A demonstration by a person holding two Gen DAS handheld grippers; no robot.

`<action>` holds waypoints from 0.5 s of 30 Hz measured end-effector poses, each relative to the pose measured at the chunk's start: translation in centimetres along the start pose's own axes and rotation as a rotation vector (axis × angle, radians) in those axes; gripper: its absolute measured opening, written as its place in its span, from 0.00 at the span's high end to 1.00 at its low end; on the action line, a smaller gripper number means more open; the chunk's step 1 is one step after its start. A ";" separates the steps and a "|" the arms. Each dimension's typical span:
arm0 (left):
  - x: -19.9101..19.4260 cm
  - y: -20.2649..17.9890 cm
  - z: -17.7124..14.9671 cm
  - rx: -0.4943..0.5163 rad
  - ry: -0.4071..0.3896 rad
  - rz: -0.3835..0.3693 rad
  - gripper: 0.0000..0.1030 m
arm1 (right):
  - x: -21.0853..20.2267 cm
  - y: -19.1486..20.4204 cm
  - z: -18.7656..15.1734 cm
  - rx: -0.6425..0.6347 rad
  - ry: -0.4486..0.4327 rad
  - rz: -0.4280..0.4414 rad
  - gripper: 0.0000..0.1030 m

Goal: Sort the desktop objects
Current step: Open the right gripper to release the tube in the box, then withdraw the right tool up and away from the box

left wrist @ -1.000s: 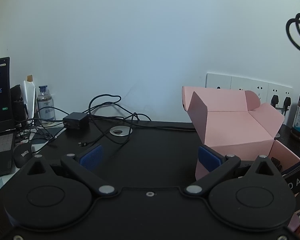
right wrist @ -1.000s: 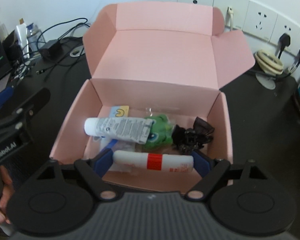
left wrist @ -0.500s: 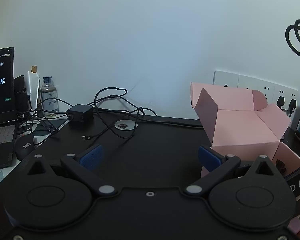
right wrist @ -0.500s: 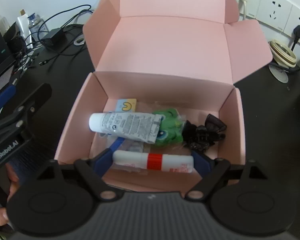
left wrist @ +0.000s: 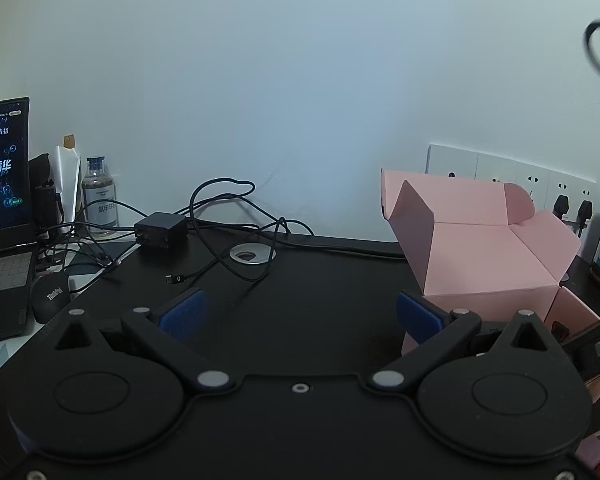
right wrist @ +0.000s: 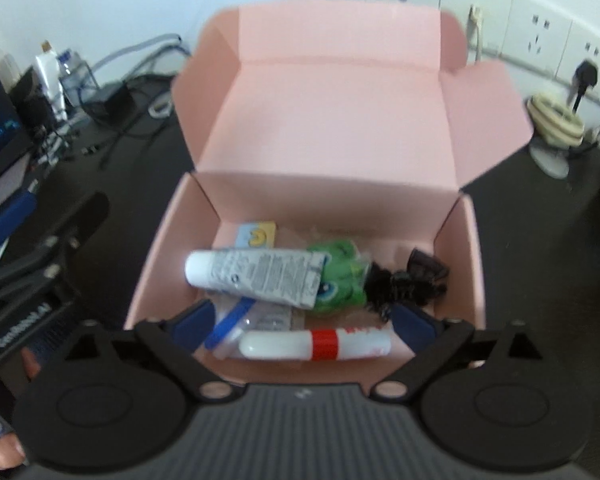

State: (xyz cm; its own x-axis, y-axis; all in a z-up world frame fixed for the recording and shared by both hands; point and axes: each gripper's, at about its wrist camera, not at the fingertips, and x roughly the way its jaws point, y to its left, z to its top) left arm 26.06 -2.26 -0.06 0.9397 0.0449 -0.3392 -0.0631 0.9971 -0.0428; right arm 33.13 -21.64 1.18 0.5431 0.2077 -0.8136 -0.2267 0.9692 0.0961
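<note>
Desktop objects are nearly all inside the open pink cardboard box (right wrist: 340, 120) that fills the centre of my right wrist view. What just changed: half a second ago my right gripper (right wrist: 300, 326) was pinching the white tube with a red band (right wrist: 316, 345) end to end; now its jaws are opening, the blue pads stand clear of both ends, and the tube lies low in the frame, at the box's near wall. I read that as this item delivered, so the sorting step for it looks finished and that hand is free.

My left gripper (left wrist: 298, 314) is spread wide with nothing between its pads, over bare black desk at the bottom of its own view, the pink box at its right edge.

Counting what I can make out in the box:
- two tubes: the red-banded one and a larger white printed squeeze tube (right wrist: 256, 276) lying across the middle
- one green soft toy with an eye (right wrist: 338, 280), right of that tube
- one black tangled clip-like thing (right wrist: 408, 280), at the right wall
- one small blue card with a yellow mark (right wrist: 256, 234), towards the back
- one blue-and-white stick-shaped item (right wrist: 230, 322), partly hidden at lower left; I cannot identify it.
</note>
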 end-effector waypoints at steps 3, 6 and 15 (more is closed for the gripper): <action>-0.1 -0.2 0.0 0.008 -0.003 -0.003 0.00 | -1.4 -0.4 -0.8 -0.032 -0.084 0.037 0.01; -0.1 -0.4 -0.2 0.021 -0.007 -0.008 0.00 | -2.6 -1.3 -2.0 -0.045 -0.164 0.090 0.01; 0.1 -1.6 -0.7 0.119 -0.010 -0.023 0.00 | -4.5 -5.3 -8.8 0.018 -0.503 0.240 0.01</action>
State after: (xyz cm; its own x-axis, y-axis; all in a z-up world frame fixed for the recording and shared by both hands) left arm 26.01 -3.91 -0.67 0.9437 0.0218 -0.3300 -0.0014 0.9981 0.0618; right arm 24.82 -28.85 -0.72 0.7979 0.4565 -0.3937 -0.3805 0.8880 0.2584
